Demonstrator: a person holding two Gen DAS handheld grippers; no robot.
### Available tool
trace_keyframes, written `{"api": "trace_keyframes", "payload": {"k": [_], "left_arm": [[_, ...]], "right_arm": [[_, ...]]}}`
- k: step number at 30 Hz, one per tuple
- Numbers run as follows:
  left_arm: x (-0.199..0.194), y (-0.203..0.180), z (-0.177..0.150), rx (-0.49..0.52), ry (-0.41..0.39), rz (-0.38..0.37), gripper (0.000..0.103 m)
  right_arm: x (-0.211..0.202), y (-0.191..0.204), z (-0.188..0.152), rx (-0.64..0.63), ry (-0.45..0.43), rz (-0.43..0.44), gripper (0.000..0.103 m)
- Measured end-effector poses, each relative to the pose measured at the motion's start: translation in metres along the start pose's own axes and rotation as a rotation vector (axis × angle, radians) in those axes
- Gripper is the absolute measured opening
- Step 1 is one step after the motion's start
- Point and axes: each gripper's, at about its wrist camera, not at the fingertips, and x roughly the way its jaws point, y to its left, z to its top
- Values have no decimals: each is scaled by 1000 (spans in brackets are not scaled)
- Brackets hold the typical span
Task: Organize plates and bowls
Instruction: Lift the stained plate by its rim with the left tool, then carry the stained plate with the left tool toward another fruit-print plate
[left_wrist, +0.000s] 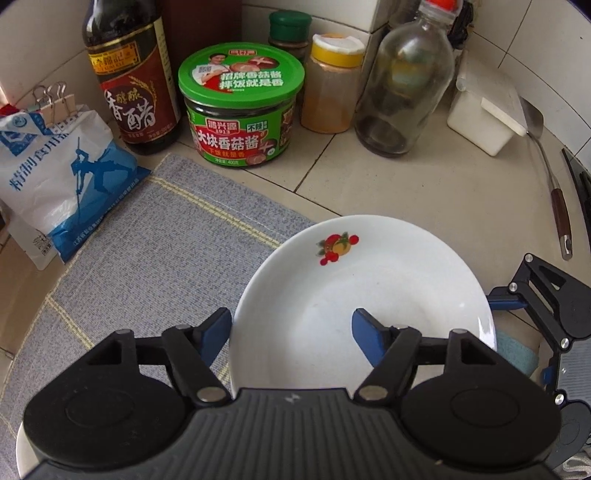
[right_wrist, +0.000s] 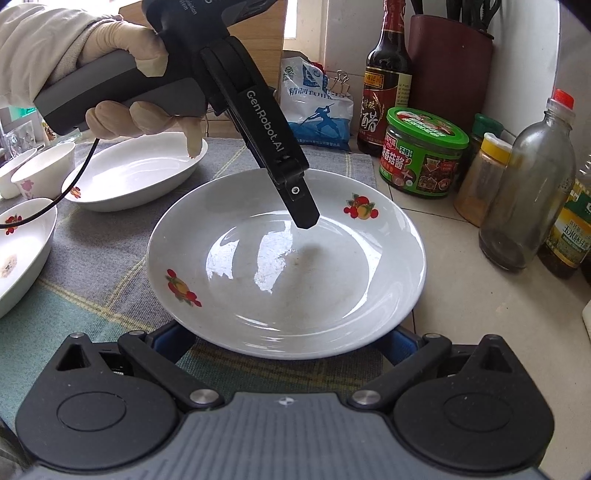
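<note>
Two grippers at fruit-print plate (right_wrist: 286, 258). Left gripper (left_wrist: 291, 332) spread wide, straddling rim; right gripper (right_wrist: 284, 341) spread beneath near edge, ungripped. Step: pickup. Next: clamp rim, lift toward dishes (right_wrist: 136, 173).

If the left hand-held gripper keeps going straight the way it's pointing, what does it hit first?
Probably the white plate: the left hand-held gripper straddles its near rim, one finger over the inside. The green-lidded jar stands farther along, though depth is unclear.
</note>
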Motion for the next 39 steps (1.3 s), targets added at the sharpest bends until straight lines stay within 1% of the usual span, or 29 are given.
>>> {"api": "trace_keyframes", "payload": {"k": [5,7,11,16,21,23,26,31,35,39], "left_arm": [[-44,-5,-14,-21,-85,31,74],[-65,-9,-24,-28,-129,50,78],[-98,-19,-47,-31,-183,86,80],[-127,-39,-84,-46,-238,136,83],[-152,-54,-121,-95,-293,172,84],[-162,-57,-139,-111,-314,200,84],[-173,-61,-166,-140,-333,244,85],[-187,-60,-211,-224,-346,294,86],[-193,-55,-240,-307,-333,310,86],[-196,-48,-262,-349,-313,320,86]], "right_arm": [[-18,6,-5,50,-29,-24,103],[-25,10,-8,65,-42,-33,103],[-38,22,-15,71,-51,-47,103],[-56,42,-21,51,-62,-54,103],[-69,67,-23,32,-68,-38,103],[-71,77,-24,28,-75,-24,103],[-73,90,-24,36,-70,-13,103],[-80,117,-22,4,-83,10,103],[-82,139,-25,-30,-75,40,103],[-77,160,-32,-64,-46,83,103]]}}
